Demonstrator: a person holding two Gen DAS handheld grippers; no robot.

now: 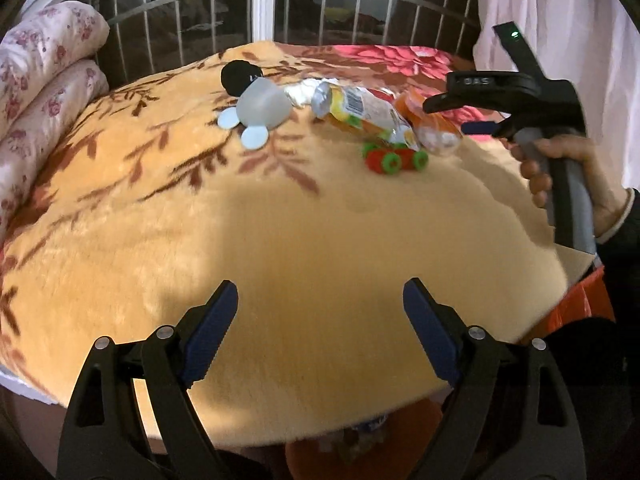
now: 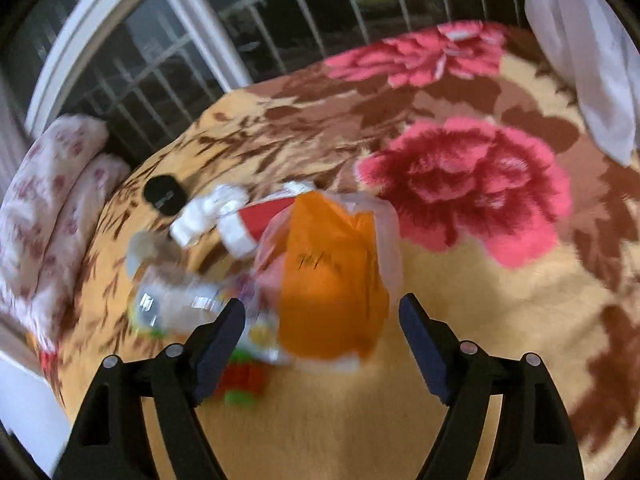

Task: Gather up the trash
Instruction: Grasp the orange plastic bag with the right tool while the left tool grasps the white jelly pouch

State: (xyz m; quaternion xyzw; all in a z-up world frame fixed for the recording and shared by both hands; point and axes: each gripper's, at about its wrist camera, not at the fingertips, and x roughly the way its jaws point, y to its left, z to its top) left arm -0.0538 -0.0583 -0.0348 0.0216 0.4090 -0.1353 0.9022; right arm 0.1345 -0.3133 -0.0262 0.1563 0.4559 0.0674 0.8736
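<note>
Trash lies on a floral blanket (image 1: 280, 240): a crushed plastic bottle (image 1: 360, 110), an orange-and-clear packet (image 1: 434, 126), a frosted plastic cup (image 1: 264, 106) with two pale blue discs (image 1: 254, 137), and crumpled white paper (image 1: 302, 90). My left gripper (image 1: 320, 328) is open and empty over bare blanket, well short of the trash. My right gripper (image 2: 322, 332) is open just above the orange packet (image 2: 332, 280), with the bottle (image 2: 180, 300) to its left. It also shows in the left wrist view (image 1: 456, 116), beside the packet.
A red toy with green wheels (image 1: 394, 160) sits in front of the bottle. A black round object (image 1: 240, 76) lies behind the cup. Folded floral quilts (image 1: 44, 92) lie at left. A barred window (image 1: 320, 12) is behind and a curtain (image 1: 560, 20) at right. An orange bag (image 1: 576, 308) hangs below the bed's near edge.
</note>
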